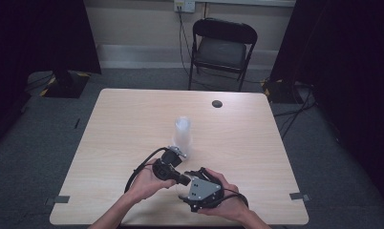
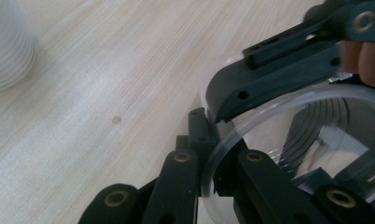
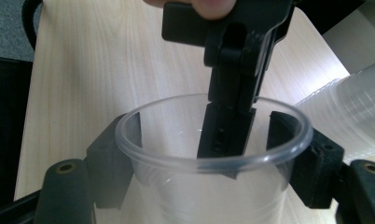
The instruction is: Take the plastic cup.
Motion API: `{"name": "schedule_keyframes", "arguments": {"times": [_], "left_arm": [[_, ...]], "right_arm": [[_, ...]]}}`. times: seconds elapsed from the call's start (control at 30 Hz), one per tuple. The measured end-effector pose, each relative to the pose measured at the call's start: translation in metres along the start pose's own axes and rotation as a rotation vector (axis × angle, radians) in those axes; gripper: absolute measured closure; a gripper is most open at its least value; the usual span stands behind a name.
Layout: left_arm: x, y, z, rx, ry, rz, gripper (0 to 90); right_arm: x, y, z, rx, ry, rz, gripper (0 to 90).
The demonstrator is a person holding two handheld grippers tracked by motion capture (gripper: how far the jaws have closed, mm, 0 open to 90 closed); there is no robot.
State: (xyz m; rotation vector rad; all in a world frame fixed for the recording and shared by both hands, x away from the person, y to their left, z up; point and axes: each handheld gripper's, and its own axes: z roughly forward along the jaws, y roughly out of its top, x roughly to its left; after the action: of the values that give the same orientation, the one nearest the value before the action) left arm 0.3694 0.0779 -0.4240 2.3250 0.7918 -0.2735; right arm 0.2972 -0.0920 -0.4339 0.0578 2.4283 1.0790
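Worktop [image 1: 133,119]: pale wood grain, rounded corners, with a small dark round port [image 1: 217,103] near its far edge, right of centre. Behind it, a black folding chair [image 1: 222,47] faces the worktop, seat down. A wall socket [image 1: 184,5] sits above the chair's left side, with a cable hanging down from it to the floor. Grey carpet [image 1: 338,162] all round. Black curtains [image 1: 37,33] hang at both sides. A dark stand base with yellow-black striped tape [image 1: 66,83] rests on the floor, far left. Grey tape tabs [image 1: 299,196] mark the carpet just beside the near corners.
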Motion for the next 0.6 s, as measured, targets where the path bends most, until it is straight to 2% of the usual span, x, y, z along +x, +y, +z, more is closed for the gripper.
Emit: {"name": "schedule_keyframes", "arguments": {"times": [0.03,0.2,0.23,0.43,0.6], "left_arm": [[-0.0007,-0.0002,0.0004,-0.005,0.002,-0.013,88.8],[0.0007,-0.0002,0.0010,-0.007,-0.001,-0.020,88.6],[0.0011,-0.0001,0.0006,-0.003,-0.002,0.001,88.6],[0.0002,-0.0004,0.0001,-0.047,-0.017,0.005,87.9],[-0.0015,-0.0001,0.0011,-0.060,0.005,0.015,86.9]], "right_arm": [[0.0000,0.0001,-0.0001,-0.002,-0.003,-0.004,26.3],[0.0002,-0.0006,-0.0006,-0.011,-0.012,0.007,27.0],[0.0008,-0.0007,-0.0010,-0.013,-0.016,0.009,27.2],[-0.0005,-0.0008,-0.0043,-0.028,-0.022,0.022,28.2],[-0.0022,-0.0029,-0.0051,-0.037,-0.033,0.049,28.0]]}}
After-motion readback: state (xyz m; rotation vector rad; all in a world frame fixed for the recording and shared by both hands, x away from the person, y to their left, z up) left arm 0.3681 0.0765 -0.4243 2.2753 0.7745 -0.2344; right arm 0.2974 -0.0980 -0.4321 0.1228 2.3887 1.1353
